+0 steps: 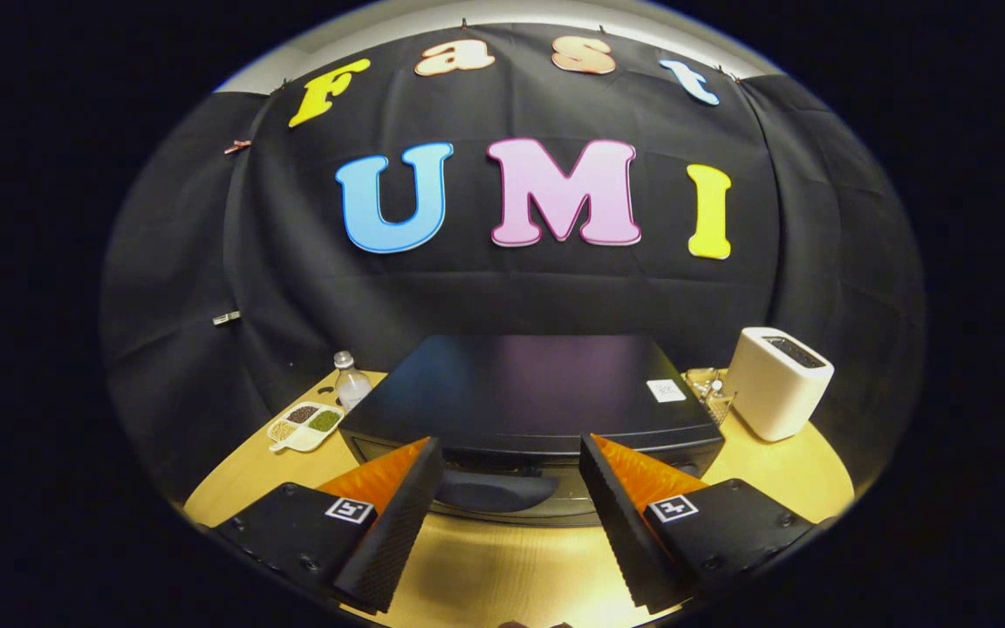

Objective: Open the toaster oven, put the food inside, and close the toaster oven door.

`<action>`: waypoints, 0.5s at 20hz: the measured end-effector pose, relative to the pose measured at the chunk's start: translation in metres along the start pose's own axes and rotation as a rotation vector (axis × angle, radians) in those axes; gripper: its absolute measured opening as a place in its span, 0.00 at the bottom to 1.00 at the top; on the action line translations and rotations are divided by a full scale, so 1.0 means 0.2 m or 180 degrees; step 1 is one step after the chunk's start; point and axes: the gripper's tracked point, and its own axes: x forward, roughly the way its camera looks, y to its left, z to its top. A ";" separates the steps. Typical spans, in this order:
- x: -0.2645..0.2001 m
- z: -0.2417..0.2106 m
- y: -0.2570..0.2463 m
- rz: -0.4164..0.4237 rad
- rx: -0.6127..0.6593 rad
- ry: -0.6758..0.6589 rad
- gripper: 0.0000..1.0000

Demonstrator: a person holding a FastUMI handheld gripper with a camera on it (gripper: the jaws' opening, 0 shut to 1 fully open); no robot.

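My gripper (511, 471) hangs with its fingers spread wide, gripping nothing, and their rear ends are cut off at the bottom of my view. Between them I see the toaster oven (529, 392), but its front falls mostly behind my fingers, so I cannot tell whether the door is fully closed. The dark curved handle (494, 490) shows in part. The divided dish (304, 426) holds fillings too small to name. Something clear and glinting (710, 388) sits half hidden beside the white appliance (777, 382).

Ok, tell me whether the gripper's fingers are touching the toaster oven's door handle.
Cannot tell. In the gripper view the open gripper straddles the door handle of the toaster oven; no clear gap or contact shows.
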 end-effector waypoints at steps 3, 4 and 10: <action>0.08 -0.07 0.00 -0.0067 0.0072 0.0119 0.98; 0.10 -0.04 0.00 -0.0076 0.0021 0.0039 0.99; 0.10 -0.08 0.02 -0.0111 -0.0090 0.0058 0.99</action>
